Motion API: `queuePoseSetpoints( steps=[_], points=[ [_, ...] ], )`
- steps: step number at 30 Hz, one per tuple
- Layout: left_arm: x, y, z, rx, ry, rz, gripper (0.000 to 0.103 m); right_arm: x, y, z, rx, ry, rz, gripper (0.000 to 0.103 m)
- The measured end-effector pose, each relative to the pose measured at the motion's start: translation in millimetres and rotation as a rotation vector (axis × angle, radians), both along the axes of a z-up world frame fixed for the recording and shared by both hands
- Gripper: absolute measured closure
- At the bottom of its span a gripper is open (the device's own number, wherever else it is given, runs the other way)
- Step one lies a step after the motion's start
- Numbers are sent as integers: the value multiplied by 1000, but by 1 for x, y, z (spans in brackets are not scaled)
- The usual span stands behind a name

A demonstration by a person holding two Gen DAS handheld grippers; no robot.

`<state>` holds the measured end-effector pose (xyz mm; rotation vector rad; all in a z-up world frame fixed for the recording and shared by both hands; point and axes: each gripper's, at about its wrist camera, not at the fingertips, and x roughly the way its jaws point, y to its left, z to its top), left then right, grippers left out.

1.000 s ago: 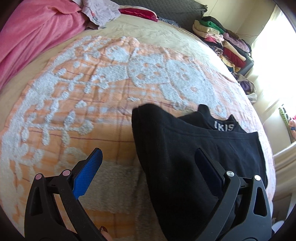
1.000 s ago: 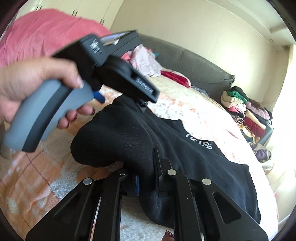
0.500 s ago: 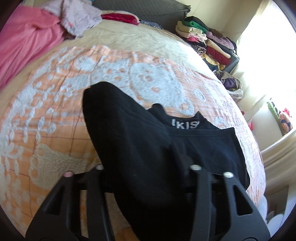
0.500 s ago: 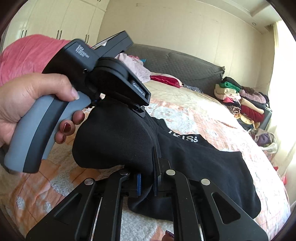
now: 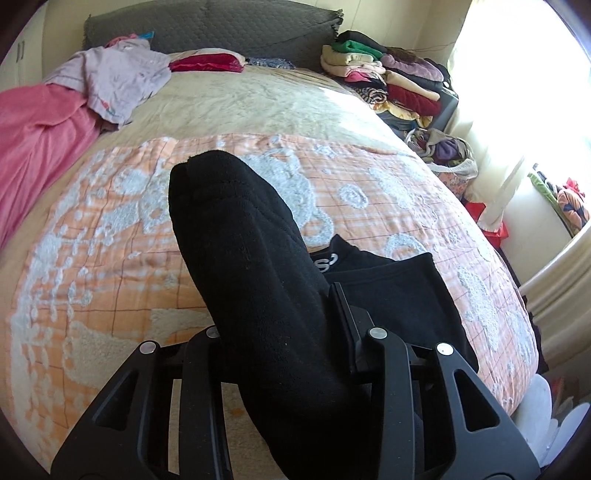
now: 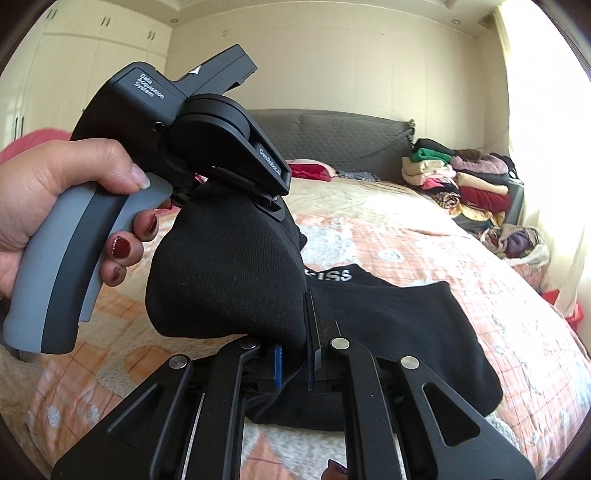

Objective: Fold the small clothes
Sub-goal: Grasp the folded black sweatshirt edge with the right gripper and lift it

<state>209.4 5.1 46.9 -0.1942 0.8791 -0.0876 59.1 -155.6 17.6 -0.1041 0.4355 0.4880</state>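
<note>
A black garment (image 5: 258, 288) of soft, matte knit is lifted by one end off the bed, while its other end still lies flat on the orange quilt (image 5: 110, 266). White lettering runs along a band (image 6: 328, 275) of the lower layer, only partly readable.

The left gripper (image 5: 280, 332) has the raised fold between its black fingers; its jaws are closing, and the cloth bulges thick between them and stands up in a rounded, sock-like tip. In the right wrist view a hand (image 6: 55, 192) with dark red nails grasps the grey handle of that tool. The right gripper (image 6: 295, 363) is pinched nearly shut on a bunched edge of the same garment, with blue pads (image 6: 277, 365) pressing the cloth from both sides.

The quilt is checked with thin lines and carries raised, tufted white patterns. Beyond it lies a pale, fleecy blanket (image 5: 258, 96). At the far left lie a pink sheet (image 5: 37, 155) and a crumpled lilac cloth (image 5: 118, 77); a dark quilted headboard (image 5: 221, 26) closes the far side. At the far right stands a pile of folded clothes (image 5: 388, 74) beside a bright curtained window (image 5: 517, 92). Cream wardrobe doors (image 6: 92, 66) line the far left wall.
</note>
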Motion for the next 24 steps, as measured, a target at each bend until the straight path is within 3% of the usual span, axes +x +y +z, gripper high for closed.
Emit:
queuePoseSetpoints(
  steps=[11,24],
  points=[
    [15,-59,2,60,14,-59,75,4,-43,-9,74,78,-63,96],
    [42,-127,-25,109,80,-125,73,18,-88,-37,223,225,-106,96]
  ],
)
